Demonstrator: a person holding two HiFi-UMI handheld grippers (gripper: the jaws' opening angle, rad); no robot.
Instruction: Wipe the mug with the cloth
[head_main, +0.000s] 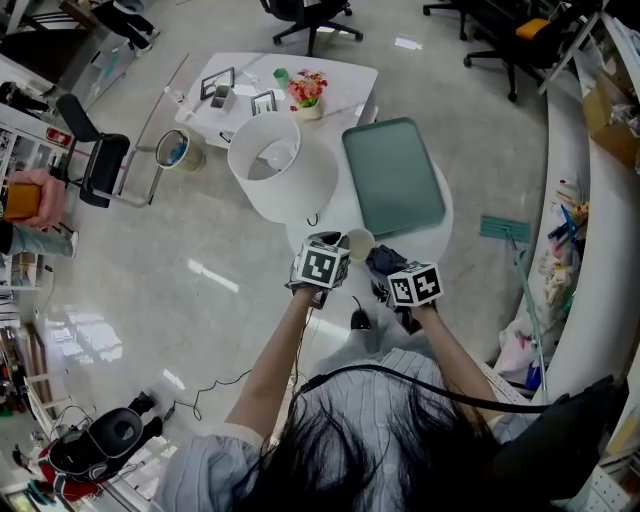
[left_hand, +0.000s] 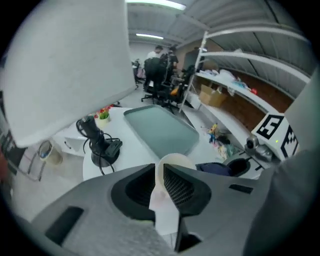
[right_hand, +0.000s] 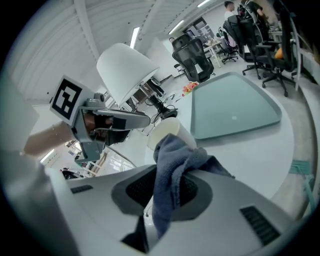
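At the far left of the round white table (head_main: 432, 238) stands a lamp with a broad, smooth white shade (head_main: 278, 165), a tapering drum open at the top. In the left gripper view a black stand (left_hand: 96, 136) with a looping cable sits below it.

The left gripper (head_main: 332, 256) comes next, at the table's near edge. Its two dark ribbed pads are drawn close together and pinch the thin wall of the mug (head_main: 358, 243), one pad inside the rim and one outside. The mug is cream, matte and cylindrical, with a round open mouth. In the left gripper view its rim (left_hand: 175, 160) rises just past the pads. Whether its base rests on the table cannot be told.

Just to the right of the mug is the cloth (head_main: 385, 260), a soft, nappy blue-grey rag bunched into folds. The right gripper (head_main: 396, 272) has its jaws closed on that bunch. In the right gripper view the cloth (right_hand: 175, 167) wells up between the pads and hangs down below them, and its top fold lies in front of the mug's outer wall.

Beyond them lies a flat green tray (head_main: 392, 175), rectangular with rounded corners and a raised lip
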